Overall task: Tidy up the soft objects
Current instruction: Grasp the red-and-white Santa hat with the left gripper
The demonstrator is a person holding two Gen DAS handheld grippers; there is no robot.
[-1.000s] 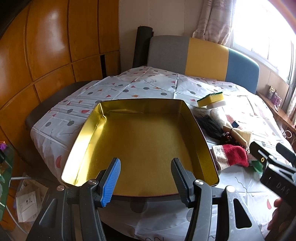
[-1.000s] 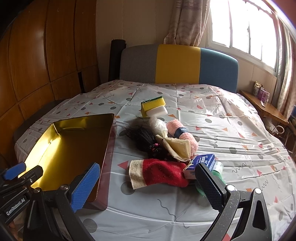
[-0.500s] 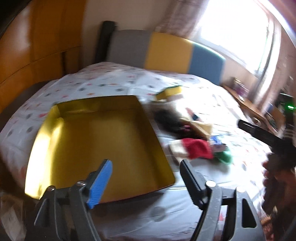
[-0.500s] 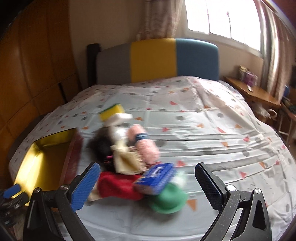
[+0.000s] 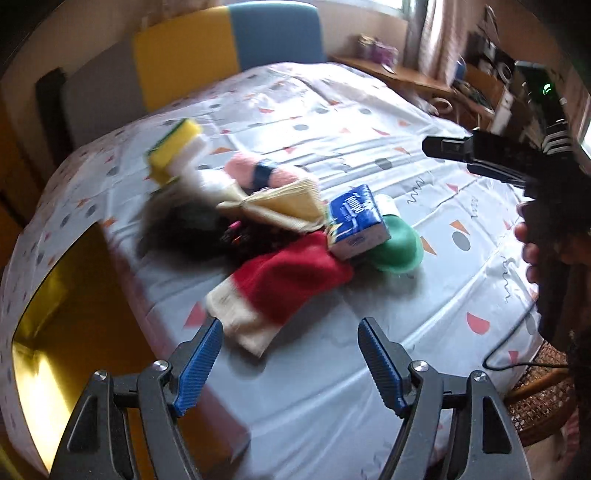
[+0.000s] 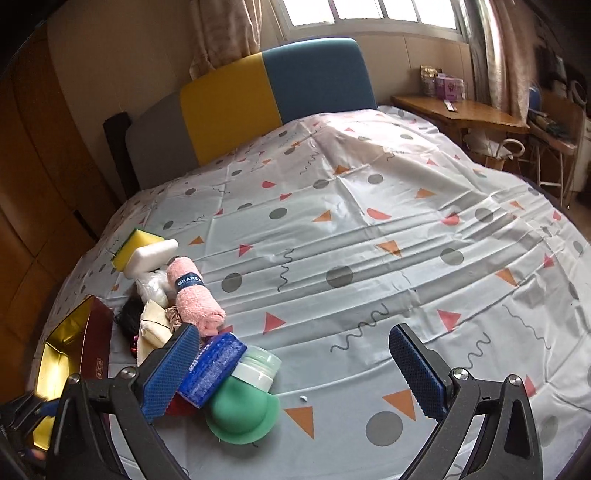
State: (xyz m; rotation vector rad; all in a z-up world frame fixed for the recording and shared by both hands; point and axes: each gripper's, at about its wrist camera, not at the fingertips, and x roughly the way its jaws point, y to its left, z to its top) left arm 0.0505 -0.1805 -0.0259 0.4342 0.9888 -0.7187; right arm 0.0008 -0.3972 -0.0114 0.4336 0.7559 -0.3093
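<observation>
Left gripper [image 5: 290,343] hangs spread and empty just short of the red sock [image 5: 280,284] (blurred, perhaps a mitten). Right gripper [image 6: 295,354] gapes empty beside the pile; the pink towel roll [image 6: 192,293] lies beyond its left finger.

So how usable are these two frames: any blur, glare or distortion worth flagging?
Left wrist view: motion-smeared across the red sock and sponge, dim overall. Right wrist view: sharp, with the window blown out and sheen on the tablecloth. Both show fisheye bending at the edges.
</observation>
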